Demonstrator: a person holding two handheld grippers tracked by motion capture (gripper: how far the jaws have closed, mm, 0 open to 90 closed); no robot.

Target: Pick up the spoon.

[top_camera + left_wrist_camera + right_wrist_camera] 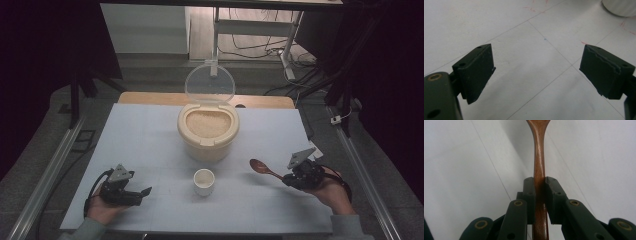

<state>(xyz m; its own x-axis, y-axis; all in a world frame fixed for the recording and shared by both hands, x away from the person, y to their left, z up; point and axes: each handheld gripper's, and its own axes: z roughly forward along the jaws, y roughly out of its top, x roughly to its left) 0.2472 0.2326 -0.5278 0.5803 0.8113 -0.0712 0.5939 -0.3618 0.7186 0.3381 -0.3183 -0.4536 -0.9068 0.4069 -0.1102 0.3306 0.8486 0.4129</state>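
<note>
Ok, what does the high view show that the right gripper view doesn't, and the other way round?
High view alone: the rice bin with its clear lid up, the small white cup, the left gripper with jaws apart, and the spoon's bowl. Right gripper view alone: a close look at the right gripper, its jaws clamped on both sides of the spoon's handle. Both show the spoon held over the white table.

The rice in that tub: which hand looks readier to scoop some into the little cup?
Right, probably: the right gripper already clamps the wooden spoon, beside the cup. The left gripper is open.
</note>
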